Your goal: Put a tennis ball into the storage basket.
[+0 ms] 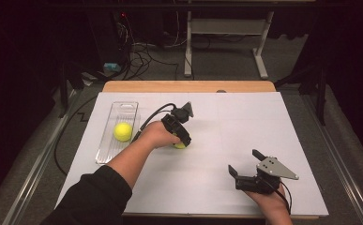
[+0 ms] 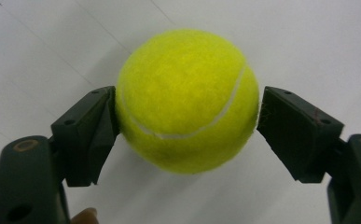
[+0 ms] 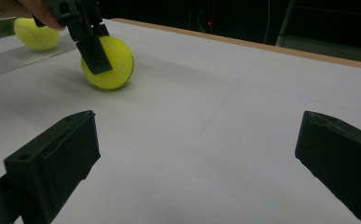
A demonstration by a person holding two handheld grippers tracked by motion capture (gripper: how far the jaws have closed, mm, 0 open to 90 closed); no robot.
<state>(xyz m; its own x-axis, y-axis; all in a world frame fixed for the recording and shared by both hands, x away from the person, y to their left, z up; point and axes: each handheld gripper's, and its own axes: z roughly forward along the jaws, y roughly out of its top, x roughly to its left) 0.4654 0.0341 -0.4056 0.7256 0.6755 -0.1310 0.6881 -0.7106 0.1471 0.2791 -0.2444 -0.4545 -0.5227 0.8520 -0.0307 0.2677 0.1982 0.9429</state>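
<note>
**Left gripper pinches a tennis ball on the white surface**

The left gripper (image 2: 187,121) has its jaws closed in on a tennis ball (image 2: 187,100) — both pads press against its sides, the ball resting on the white surface (image 1: 245,140) near the middle. The right gripper (image 1: 245,163) sits low at the near edge, jaws spread wide, nothing between them. Two tennis balls in all — the second ball (image 1: 123,131) lies in a clear tray (image 1: 123,108) at the left. Two grippers, one tray.
</note>
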